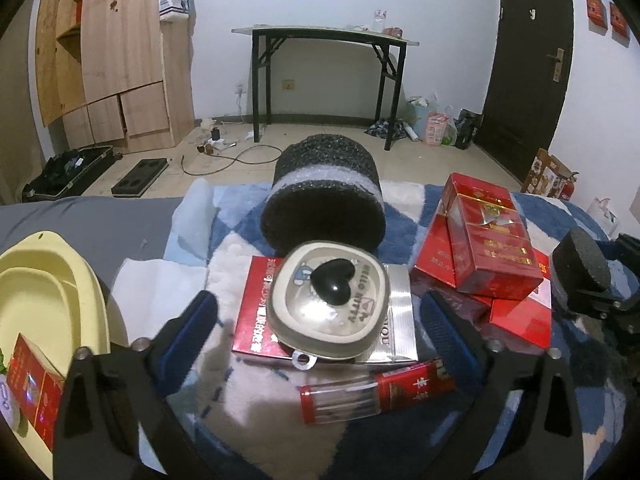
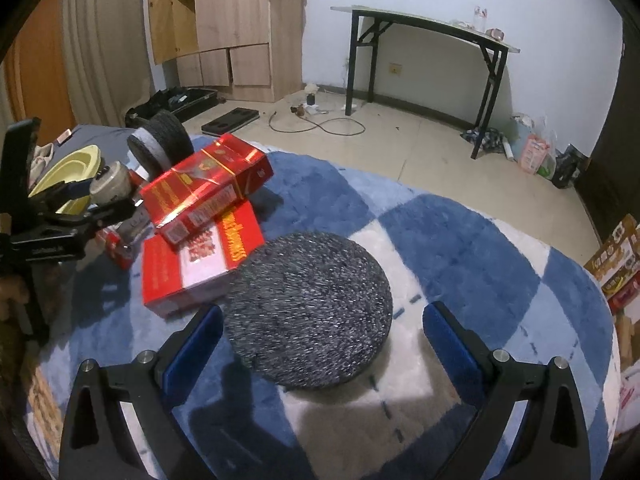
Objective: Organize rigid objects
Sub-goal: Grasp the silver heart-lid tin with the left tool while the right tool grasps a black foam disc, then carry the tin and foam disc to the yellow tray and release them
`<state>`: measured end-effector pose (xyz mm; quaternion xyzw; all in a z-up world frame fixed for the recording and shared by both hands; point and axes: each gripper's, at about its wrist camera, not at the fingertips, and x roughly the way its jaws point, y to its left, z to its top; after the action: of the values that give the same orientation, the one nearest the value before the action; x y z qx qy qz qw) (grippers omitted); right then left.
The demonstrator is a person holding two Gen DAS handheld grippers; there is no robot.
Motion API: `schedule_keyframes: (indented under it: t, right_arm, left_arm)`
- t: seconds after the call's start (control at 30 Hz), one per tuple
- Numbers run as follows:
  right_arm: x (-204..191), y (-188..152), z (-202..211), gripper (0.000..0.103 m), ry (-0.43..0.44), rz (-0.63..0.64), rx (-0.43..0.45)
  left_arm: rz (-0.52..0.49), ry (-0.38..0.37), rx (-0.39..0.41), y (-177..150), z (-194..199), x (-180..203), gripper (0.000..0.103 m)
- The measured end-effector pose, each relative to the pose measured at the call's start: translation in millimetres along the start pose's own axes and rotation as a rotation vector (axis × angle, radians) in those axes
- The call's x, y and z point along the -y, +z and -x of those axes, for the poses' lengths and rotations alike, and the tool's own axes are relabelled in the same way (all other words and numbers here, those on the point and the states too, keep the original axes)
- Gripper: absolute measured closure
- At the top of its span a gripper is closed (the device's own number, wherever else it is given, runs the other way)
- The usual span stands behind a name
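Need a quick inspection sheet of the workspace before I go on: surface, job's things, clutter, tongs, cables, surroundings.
Surface: blue-and-white plush rug over a grey sheet.
Job's things: red boxes stacked; square lidded tin on a flat red pack; red tube; dark foam roll; round foam disc; yellow basin holding one red box.
Clutter: white tissue.
Tongs: left tongs open around the tin; right tongs open around the disc; neither pressing.
Cables: one loose on the floor.
Surroundings: folding table, wooden cabinet, dark door.
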<state>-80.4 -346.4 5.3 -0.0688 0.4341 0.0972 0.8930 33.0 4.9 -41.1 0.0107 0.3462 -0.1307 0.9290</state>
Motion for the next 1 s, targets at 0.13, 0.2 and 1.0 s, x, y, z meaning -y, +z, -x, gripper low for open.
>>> schedule_keyframes:
  t: [0.13,0.2,1.0]
  right_arm:
    - [2,0,-15,0.035,0.028,-0.002,-0.024]
    - [2,-2,-15,0.035,0.031,0.006,-0.016]
    - [9,-4,-16,0.035,0.053,-0.031,-0.017]
  left_arm:
    - [0.003,-0.026,-0.001,2,1,3,0.016]
    - [0.004,-0.028,0.000,2,2,2,0.016]
    - [-0.007,0.001,-0.013,11,12,-7,0.010]
